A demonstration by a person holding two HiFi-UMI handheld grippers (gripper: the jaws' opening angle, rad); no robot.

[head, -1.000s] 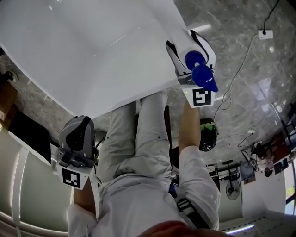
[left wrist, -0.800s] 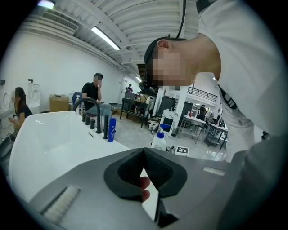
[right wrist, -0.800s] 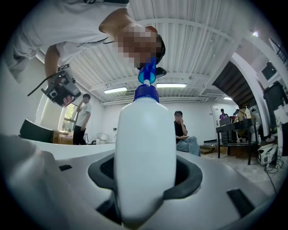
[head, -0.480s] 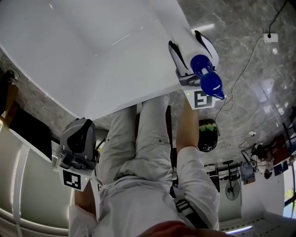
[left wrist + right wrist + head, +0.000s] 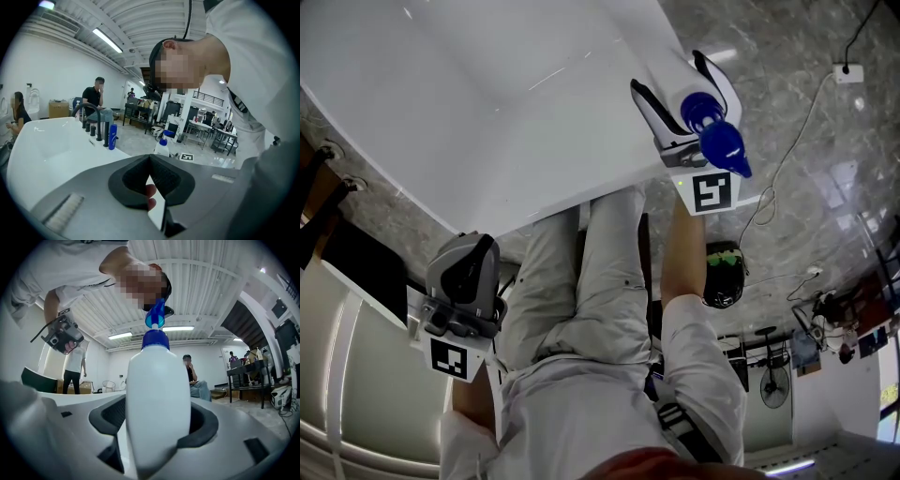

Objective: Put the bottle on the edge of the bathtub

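Right hand-held gripper [image 5: 668,77] has its jaws opening, one on each side of a white spray bottle [image 5: 701,111] with a blue trigger top. In the right gripper view the bottle [image 5: 157,394] stands upright and centred in the right hand-held gripper [image 5: 157,417], with both pad faces showing beside it and no clear squeeze. The bottle is at the edge of the white bathtub [image 5: 534,141], near the tub's right corner. Its base is hidden by the gripper body, so contact with the rim is not visible. Left hand-held gripper [image 5: 473,253] is held low beside the person's light trousers [image 5: 600,272], well apart from the bottle and off the tub. In the left gripper view its tips are together at the front of the left hand-held gripper [image 5: 150,159], nothing is clamped, and a fingertip shows through the gap behind them. The same view shows the bathtub [image 5: 37,140] rim carrying a dark faucet [image 5: 91,117] and a small blue bottle [image 5: 112,136] just beside it. The spray bottle [image 5: 161,147] shows farther off. Around the tub is grey marble floor [image 5: 806,112] with a white cable [image 5: 787,141]. A seated person [image 5: 190,376] and a standing person [image 5: 72,366] are in the background.
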